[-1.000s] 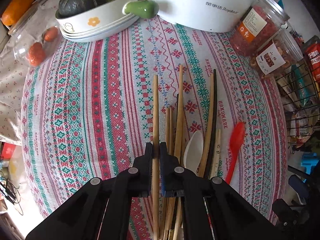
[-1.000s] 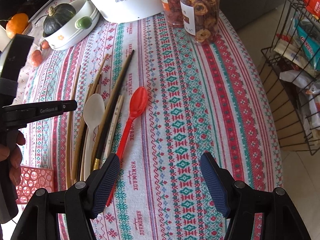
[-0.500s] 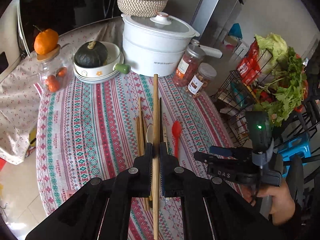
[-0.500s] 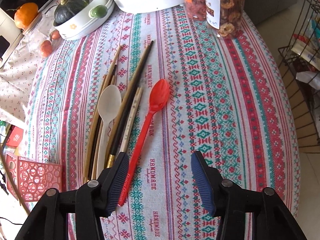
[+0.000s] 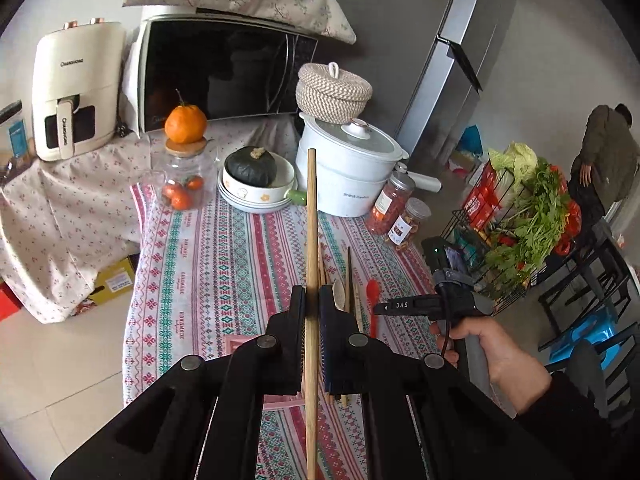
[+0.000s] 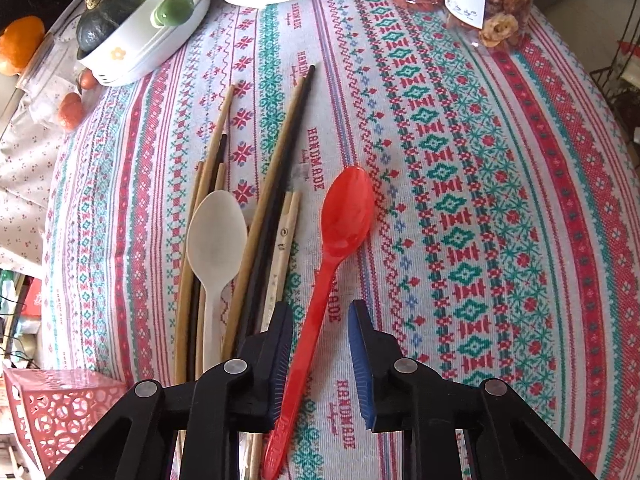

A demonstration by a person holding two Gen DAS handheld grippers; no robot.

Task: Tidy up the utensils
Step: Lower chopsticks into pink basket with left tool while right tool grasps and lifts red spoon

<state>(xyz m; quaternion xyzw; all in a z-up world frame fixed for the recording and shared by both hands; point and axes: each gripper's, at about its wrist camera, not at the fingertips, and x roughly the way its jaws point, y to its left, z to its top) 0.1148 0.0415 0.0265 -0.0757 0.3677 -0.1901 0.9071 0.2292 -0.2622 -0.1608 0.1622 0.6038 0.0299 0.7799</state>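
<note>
The left gripper (image 5: 311, 308), clamped on a wooden chopstick (image 5: 311, 216), has risen clear of the surface as the right gripper's (image 6: 320, 328) half-open, empty fingers (image 6: 362, 344) narrow around the red spoon (image 6: 320, 280) at lower centre, likely the next pickup.

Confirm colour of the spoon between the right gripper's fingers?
Red; the spoon shows best in the right wrist view.

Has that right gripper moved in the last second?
Yes. The right gripper has slid left, toward the chopsticks; its fingers now straddle the red spoon.
</note>
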